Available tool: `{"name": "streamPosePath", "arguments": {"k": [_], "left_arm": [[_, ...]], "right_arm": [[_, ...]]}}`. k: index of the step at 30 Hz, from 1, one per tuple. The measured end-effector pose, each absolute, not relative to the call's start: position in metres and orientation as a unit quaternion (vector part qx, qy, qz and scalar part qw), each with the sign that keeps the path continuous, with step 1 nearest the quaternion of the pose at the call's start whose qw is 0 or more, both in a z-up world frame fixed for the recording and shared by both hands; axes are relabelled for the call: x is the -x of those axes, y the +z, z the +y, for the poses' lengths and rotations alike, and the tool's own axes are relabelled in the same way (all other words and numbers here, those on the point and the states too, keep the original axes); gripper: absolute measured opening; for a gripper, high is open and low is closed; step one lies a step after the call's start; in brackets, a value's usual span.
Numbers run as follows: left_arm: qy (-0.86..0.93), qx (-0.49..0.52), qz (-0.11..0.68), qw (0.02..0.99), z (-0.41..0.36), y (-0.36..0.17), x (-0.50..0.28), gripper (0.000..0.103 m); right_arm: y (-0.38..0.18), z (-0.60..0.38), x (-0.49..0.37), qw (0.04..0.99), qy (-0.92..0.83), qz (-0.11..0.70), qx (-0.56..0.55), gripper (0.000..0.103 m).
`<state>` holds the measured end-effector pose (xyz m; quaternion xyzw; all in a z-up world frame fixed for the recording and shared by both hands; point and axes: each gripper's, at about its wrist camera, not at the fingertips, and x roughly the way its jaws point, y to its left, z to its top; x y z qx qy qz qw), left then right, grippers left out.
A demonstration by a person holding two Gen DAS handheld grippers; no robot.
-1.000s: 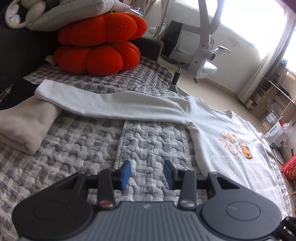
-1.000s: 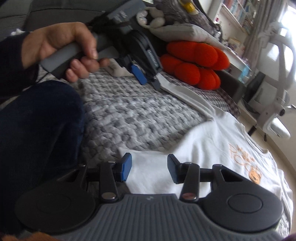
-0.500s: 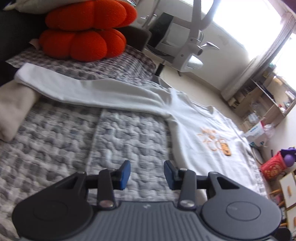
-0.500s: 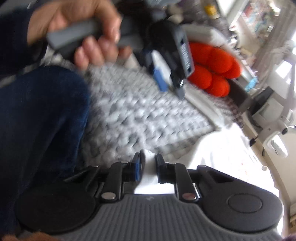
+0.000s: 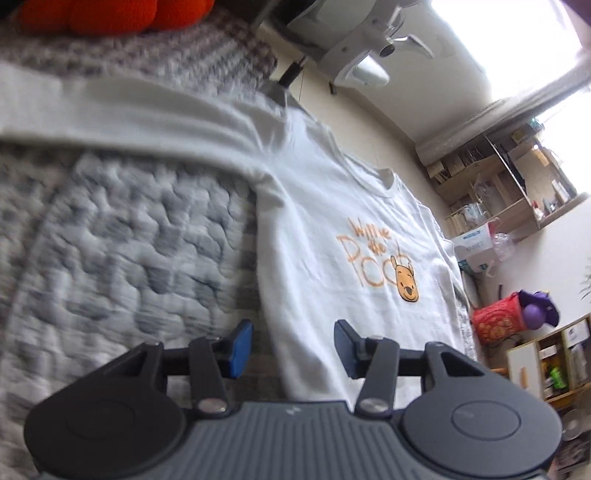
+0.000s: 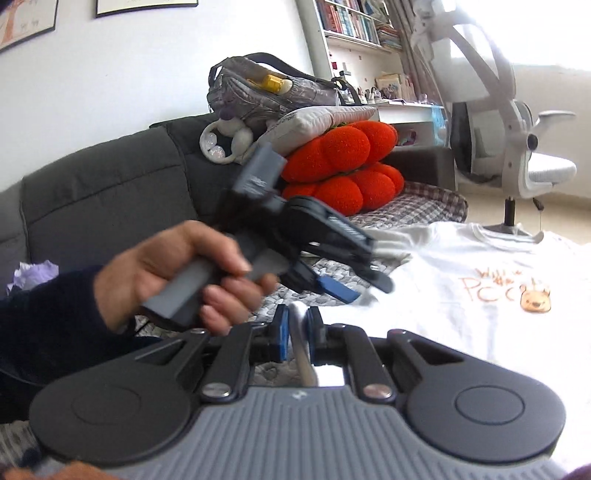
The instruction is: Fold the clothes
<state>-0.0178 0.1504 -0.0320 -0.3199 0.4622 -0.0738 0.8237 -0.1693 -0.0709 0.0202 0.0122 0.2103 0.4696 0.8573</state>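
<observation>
Left wrist view: white long-sleeved shirt [image 5: 332, 229], orange bear print up, spread flat on grey quilted bed cover [image 5: 122, 240]; one sleeve stretched out leftward. Left tool [image 5: 293, 347] above the shirt's near side edge, jaws apart and opening, nothing pinched between them. Orange cushion [image 5: 110, 14] at top edge. White office chair [image 5: 362, 48] beyond the bed.

Right wrist view: right tool [image 6: 298, 326] nearly closed, jaws closing on a white fold of the shirt [image 6: 461, 295], probably its hem. Hand [image 6: 173, 273] gripping left tool [image 6: 351, 288], blurred, above the shirt.
</observation>
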Motion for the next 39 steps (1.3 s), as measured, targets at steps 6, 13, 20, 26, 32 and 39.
{"name": "streamPosePath", "arguments": {"k": [6, 13, 20, 26, 32, 39], "left_arm": [[-0.067, 0.337, 0.442, 0.828, 0.154, -0.034, 0.001, 0.020], [-0.041, 0.273, 0.416, 0.867, 0.150, -0.025, 0.007, 0.007], [-0.037, 0.261, 0.429, 0.864, 0.156, -0.033, -0.002, 0.008], [-0.024, 0.278, 0.432, 0.858, 0.162, -0.036, -0.017, 0.009], [-0.008, 0.260, 0.421, 0.869, 0.156, -0.031, -0.026, 0.009], [0.013, 0.254, 0.398, 0.881, 0.163, -0.025, -0.023, 0.009]], "right_arm": [[0.024, -0.069, 0.164, 0.854, 0.475, 0.209, -0.036, 0.012], [0.019, -0.060, 0.162, 0.846, 0.481, 0.230, -0.029, 0.012], [0.005, -0.044, 0.158, 0.825, 0.485, 0.289, -0.006, 0.011], [0.003, -0.041, 0.165, 0.816, 0.488, 0.309, 0.015, 0.010], [-0.001, -0.045, 0.171, 0.817, 0.479, 0.321, 0.030, 0.010], [-0.004, -0.052, 0.171, 0.818, 0.476, 0.320, 0.023, 0.015]]}}
